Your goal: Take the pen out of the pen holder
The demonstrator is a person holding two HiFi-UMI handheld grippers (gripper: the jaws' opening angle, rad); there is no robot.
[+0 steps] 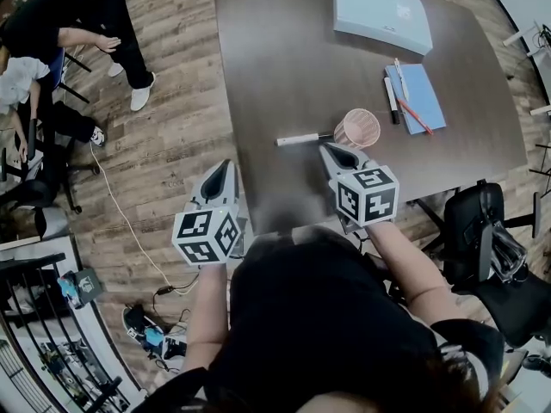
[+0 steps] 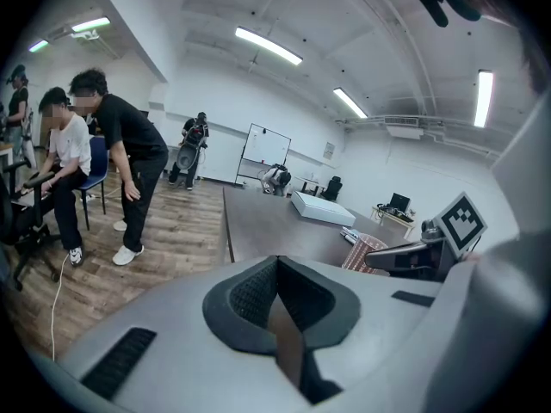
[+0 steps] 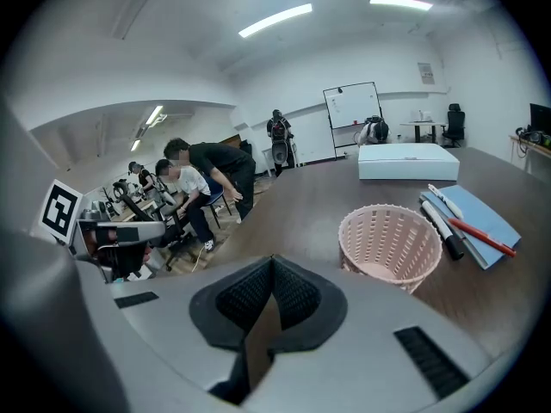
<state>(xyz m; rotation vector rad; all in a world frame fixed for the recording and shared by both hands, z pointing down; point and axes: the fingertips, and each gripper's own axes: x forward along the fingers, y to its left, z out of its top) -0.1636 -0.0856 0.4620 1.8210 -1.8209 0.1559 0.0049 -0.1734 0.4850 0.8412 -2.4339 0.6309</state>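
Note:
The pink mesh pen holder (image 1: 356, 128) stands upright on the dark table (image 1: 284, 50), and its inside (image 3: 387, 243) looks empty. A white pen with a dark tip (image 1: 298, 139) lies flat on the table just left of the holder. My right gripper (image 1: 331, 150) hovers just short of the holder, on its near left side, jaws shut with nothing between them (image 3: 273, 261). My left gripper (image 1: 226, 163) hangs beyond the table's left edge, over the floor, jaws closed and empty (image 2: 277, 261). The holder (image 2: 362, 252) also shows in the left gripper view.
A blue notebook (image 1: 416, 95) with a black marker, a white pen and a red pen lies right of the holder. A white box (image 1: 382, 13) sits at the far side of the table. People (image 1: 86, 24) are on the wooden floor to the left, and a black chair (image 1: 482, 231) stands at the right.

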